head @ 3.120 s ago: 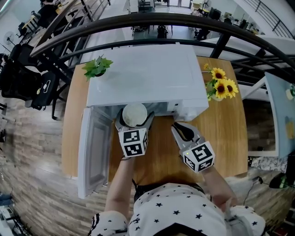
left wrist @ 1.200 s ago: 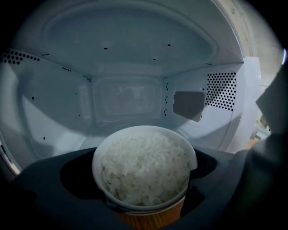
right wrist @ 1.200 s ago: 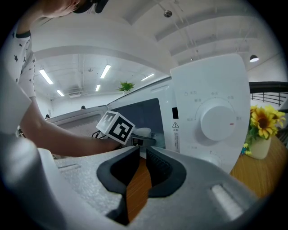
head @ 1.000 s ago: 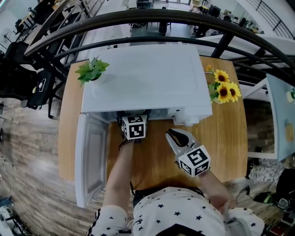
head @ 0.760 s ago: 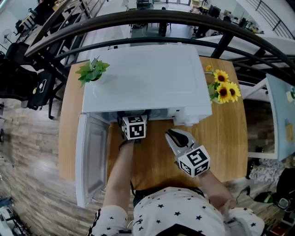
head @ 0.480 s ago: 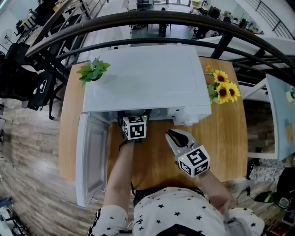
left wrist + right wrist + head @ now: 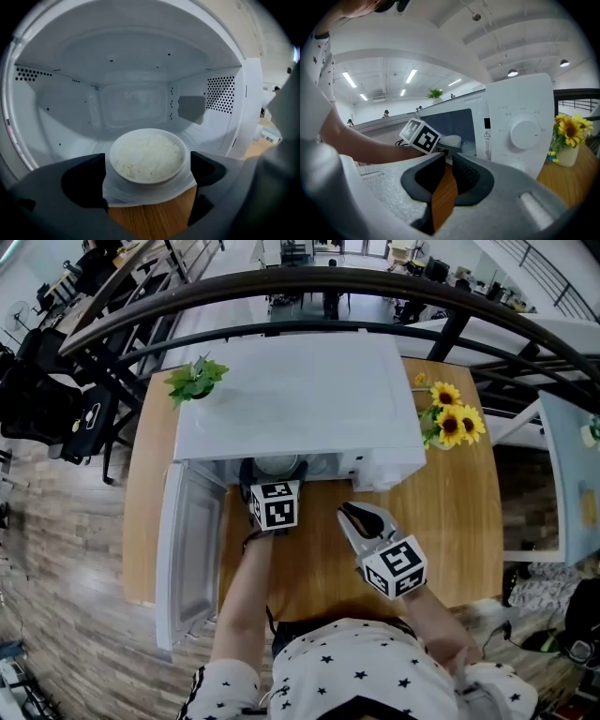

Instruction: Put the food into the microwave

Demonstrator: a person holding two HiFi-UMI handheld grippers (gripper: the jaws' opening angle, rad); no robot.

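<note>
Wooden desk point(image 7: 459, 512) carries a white microwave point(image 7: 300, 399) whose door point(image 7: 187, 549) is swung fully open to the left.

**Task item.** The bowl of rice point(image 7: 277, 465) sits on the floor of the microwave cavity, just inside the front opening.

**Left gripper.** The left gripper point(image 7: 147, 161) is at the mouth of the cavity. Its jaws stand apart, one on each side of the bowl. A narrow gap appears to remain on both sides, so the bowl is judged released, not clamped.

**Right gripper.** The right gripper point(image 7: 449, 161) hangs over the desk in front of the control panel. Its jaws are drawn almost together and nothing lies between them.

**Step in hand.** Placement is judged complete; the release stage is current.

**Next move.**
1. Draw the left gripper straight back, level, so that neither jaw clips the bowl rim.
2. Clear the cavity fully.
3. Swing the door shut if required.
</note>
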